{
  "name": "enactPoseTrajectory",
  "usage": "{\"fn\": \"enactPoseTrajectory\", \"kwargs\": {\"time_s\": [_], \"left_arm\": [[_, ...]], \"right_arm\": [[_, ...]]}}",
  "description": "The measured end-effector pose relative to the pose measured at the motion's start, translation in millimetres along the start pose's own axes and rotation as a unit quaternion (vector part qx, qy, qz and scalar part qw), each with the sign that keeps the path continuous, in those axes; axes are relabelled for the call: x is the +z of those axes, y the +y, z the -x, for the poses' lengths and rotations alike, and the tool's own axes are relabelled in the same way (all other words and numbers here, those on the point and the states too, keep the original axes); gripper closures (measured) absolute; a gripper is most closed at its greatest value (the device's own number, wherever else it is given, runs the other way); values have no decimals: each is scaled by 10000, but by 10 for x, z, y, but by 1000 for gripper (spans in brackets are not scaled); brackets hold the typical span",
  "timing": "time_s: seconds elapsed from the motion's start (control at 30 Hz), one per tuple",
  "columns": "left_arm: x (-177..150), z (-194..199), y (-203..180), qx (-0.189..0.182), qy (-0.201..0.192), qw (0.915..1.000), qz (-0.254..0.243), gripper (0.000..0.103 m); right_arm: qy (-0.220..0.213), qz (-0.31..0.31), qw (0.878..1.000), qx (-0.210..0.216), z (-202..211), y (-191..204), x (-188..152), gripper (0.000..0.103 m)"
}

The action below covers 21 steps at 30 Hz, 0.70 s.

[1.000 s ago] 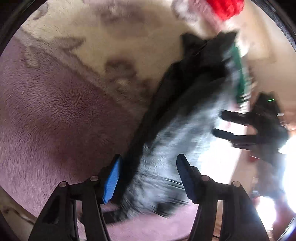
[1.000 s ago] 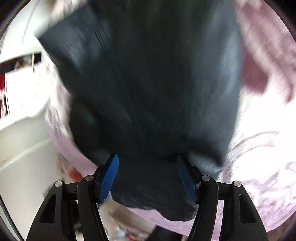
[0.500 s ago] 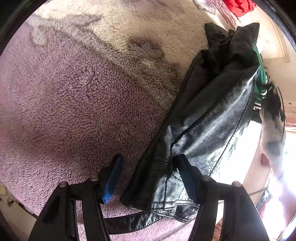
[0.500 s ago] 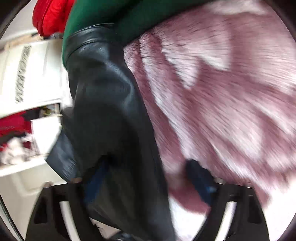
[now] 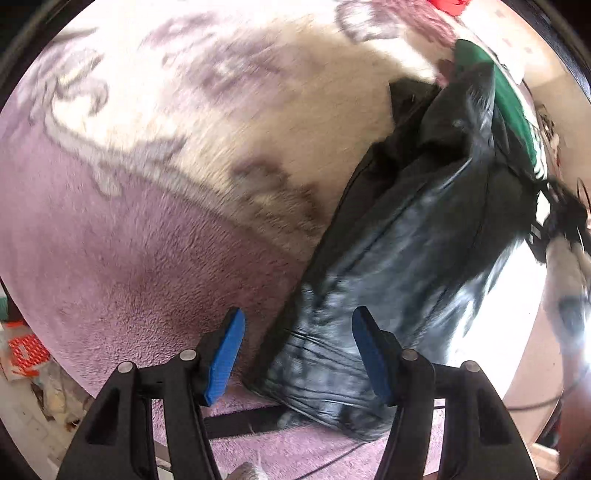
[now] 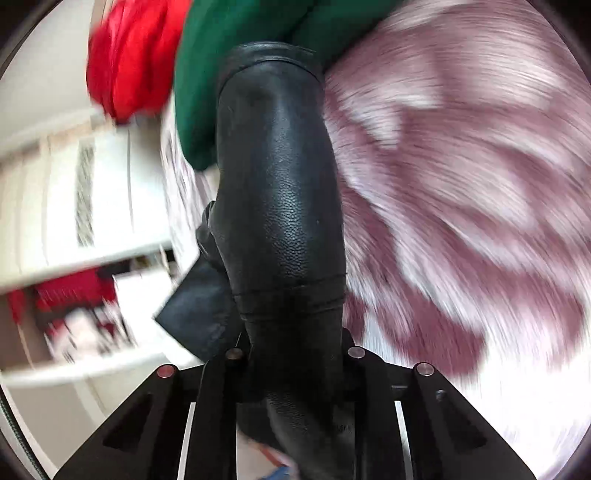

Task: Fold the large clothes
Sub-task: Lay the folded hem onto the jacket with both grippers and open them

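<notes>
While my left gripper (image 5: 297, 352) jaws gape wide over the black leather jacket (image 5: 402, 266), my right gripper (image 6: 291, 354) jaws pinch its sleeve (image 6: 280, 192).

Right gripper's (image 6: 295, 369) blue pads hidden under black jacket (image 6: 280, 206). Shelves (image 6: 85, 199) too blurry to make out. Red cloth (image 5: 448, 3) cut off at edge.

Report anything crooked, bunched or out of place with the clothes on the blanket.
The black leather jacket lies bunched and unfolded at the edge of the pink-and-cream fleece blanket, partly overlapping a green garment. The right tool is shut on one part of it; the left tool is open. Nothing looks torn.
</notes>
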<state>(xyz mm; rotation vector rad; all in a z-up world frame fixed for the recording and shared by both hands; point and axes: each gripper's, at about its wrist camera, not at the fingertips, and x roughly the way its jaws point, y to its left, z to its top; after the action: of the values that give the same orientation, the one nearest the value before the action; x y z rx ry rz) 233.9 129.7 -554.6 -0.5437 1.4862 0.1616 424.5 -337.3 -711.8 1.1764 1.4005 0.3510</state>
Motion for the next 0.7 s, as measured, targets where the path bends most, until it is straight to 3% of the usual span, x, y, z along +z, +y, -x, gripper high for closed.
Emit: {"fn": "enactPoseTrajectory", "kwargs": {"time_s": [0.1,0.17,0.23,0.27,0.3,0.33,0.4,0.53,0.6,0.7], "left_arm": [[14,194,-287,49,-122,9994,-335,45],[4,267,-483,122,-209,9980,-577,45],[18,297,-662,186,-263,9960,-833,45],[-12,264,-748,209,-246,9951,-934,45],[-16,212,-872,235,-167,9944,-1020,45],[-18,89,-881,236,-107,9940,-1063,45],[-48,5,-1083,171,70,9929,-1176,45],[-108,-105,-1343,116,389,9899,-1358,45],[-143,-178,-1474,115,483,9881,-1457,45],[-175,-261,-1642,137,613,9859,-1553,45]], "right_arm": [[-680,-1037,9917,355,617,-390,-495,82],[-1057,-1634,9805,275,1040,-704,-845,80],[-1030,-1996,9744,-74,1322,-963,-1058,66],[-887,-2214,9701,-442,1486,-1152,-1151,56],[-733,-2354,9672,-615,1593,-1302,-1129,54],[-585,-2484,9648,-637,1623,-1383,-1189,54],[-347,-2703,9590,-772,1811,-1544,-1239,38],[-209,-1992,9651,-1689,2304,-1377,-1139,35],[-176,-1563,9580,-2396,2509,-1147,-1071,35],[-160,-579,9666,-2491,2785,-999,-919,36]]}}
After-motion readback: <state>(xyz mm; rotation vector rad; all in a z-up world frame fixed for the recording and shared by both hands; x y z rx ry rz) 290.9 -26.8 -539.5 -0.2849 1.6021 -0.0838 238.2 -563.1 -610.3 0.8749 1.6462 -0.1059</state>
